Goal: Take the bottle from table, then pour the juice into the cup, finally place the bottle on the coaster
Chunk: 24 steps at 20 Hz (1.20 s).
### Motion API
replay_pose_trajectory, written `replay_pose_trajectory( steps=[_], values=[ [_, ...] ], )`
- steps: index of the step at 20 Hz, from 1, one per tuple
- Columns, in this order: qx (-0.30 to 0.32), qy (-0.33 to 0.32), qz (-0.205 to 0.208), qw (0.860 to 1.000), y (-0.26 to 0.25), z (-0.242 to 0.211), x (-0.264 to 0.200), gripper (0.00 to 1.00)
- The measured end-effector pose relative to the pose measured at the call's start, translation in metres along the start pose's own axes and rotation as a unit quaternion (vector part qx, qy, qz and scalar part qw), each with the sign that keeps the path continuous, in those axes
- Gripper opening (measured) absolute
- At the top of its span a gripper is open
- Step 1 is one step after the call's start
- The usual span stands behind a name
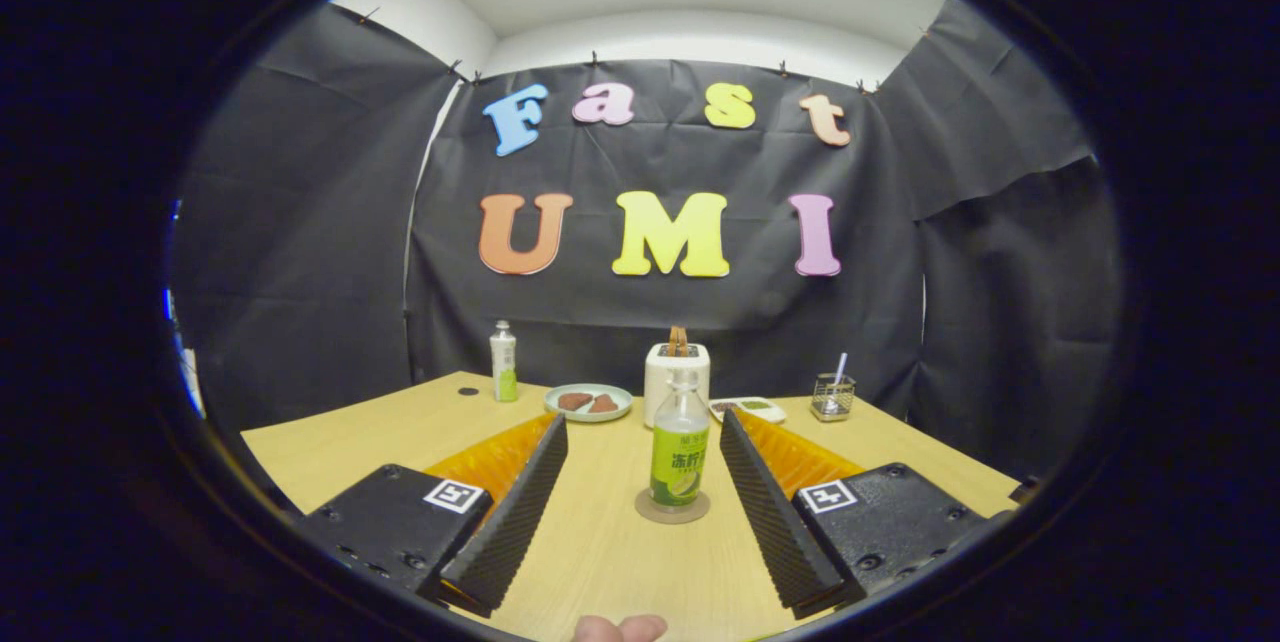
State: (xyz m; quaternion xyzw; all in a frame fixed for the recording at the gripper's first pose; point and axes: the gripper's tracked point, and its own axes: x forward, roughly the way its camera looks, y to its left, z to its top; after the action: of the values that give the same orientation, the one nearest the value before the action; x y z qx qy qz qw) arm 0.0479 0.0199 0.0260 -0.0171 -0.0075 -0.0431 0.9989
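toaster [676, 372] partly hidden behind bottle [680, 452]; mesh holder [832, 396] contents perhaps straw.

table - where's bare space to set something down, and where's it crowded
Bare wood on the table lies left of the open gripper, in front of the small white bottle. The back row is crowded: plate, toaster, tray, wire holder. The bottle on its coaster stands between the fingers.

Toaster [677, 372], plate [588, 402], mesh holder [832, 396], small tray [748, 409].
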Motion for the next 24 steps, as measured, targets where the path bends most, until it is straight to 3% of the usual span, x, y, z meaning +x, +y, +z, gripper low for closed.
replay_pose_trajectory(
  steps=[10, 24],
  values=[
    [0.028, -0.022, 0.016, 0.999, 0.006, 0.014, -0.019, 0.99],
    [0.023, -0.026, -0.002, 0.999, 0.003, 0.018, -0.025, 0.99]
  ],
)
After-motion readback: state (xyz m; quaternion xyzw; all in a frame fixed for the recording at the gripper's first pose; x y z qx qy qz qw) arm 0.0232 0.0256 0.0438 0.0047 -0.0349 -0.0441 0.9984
